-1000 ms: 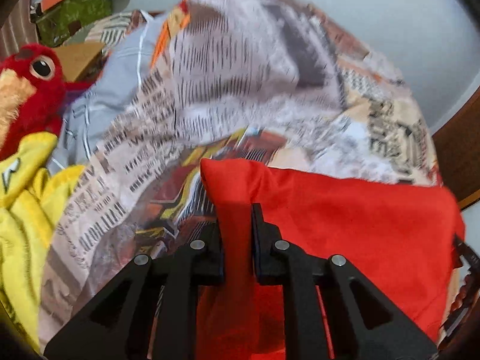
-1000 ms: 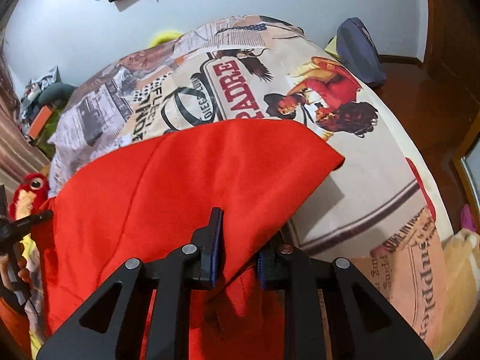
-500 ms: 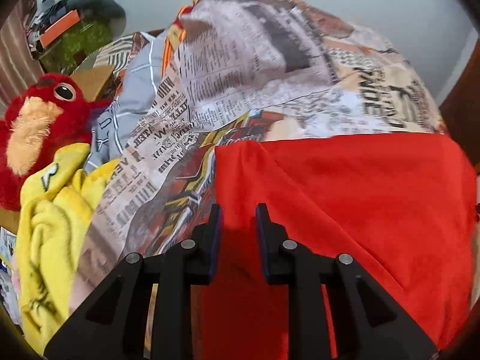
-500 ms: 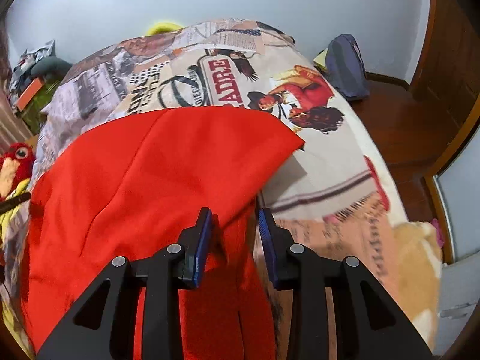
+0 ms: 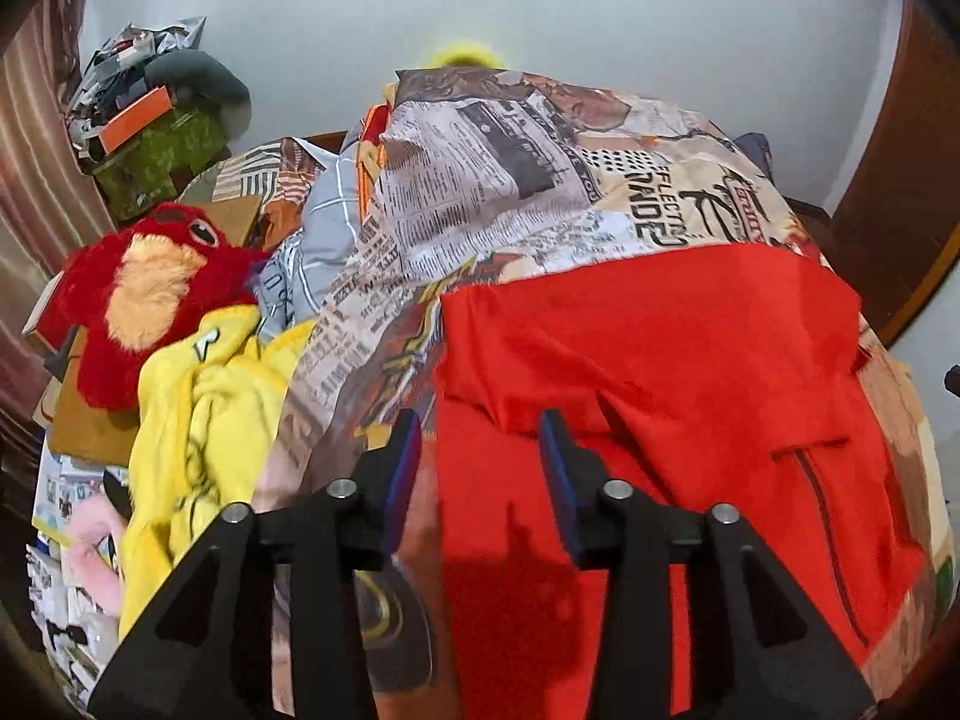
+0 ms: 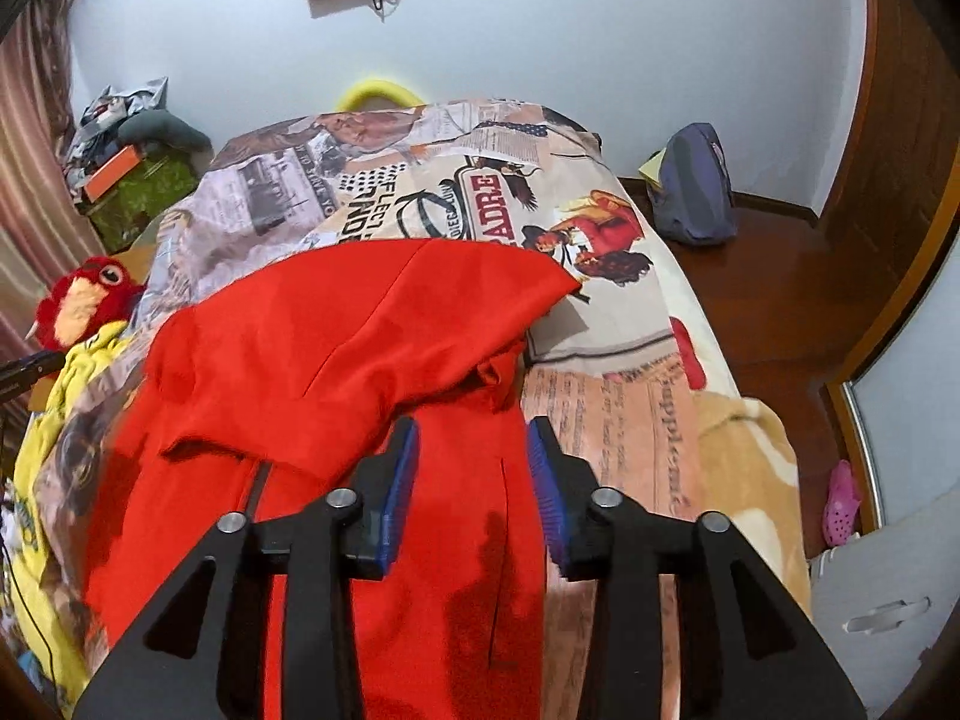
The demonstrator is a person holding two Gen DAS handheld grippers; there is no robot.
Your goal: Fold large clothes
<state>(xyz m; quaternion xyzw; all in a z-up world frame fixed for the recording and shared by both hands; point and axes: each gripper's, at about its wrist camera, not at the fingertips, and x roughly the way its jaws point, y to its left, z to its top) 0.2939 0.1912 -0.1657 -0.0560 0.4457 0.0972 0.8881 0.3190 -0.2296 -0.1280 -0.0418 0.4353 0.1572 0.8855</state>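
A large red garment [image 5: 660,348] lies on the bed with its far part folded back over the near part. It also shows in the right wrist view [image 6: 360,348]. My left gripper [image 5: 480,438] is open and empty above the garment's left edge. My right gripper [image 6: 471,444] is open and empty above the garment's right edge, next to a crumpled corner [image 6: 498,369]. A dark zipper line [image 5: 804,456] runs along the lower layer.
The bed has a newspaper-print cover [image 5: 510,180]. A red plush toy [image 5: 144,294] and yellow cloth [image 5: 198,408] lie at the left. A purple bag [image 6: 693,192] and pink shoe [image 6: 840,498] sit on the wooden floor at the right. Clutter [image 5: 150,132] is piled far left.
Both grippers have opened and let go of the red garment, then pulled back and up. The folded-over part now lies flat on the lower layer.
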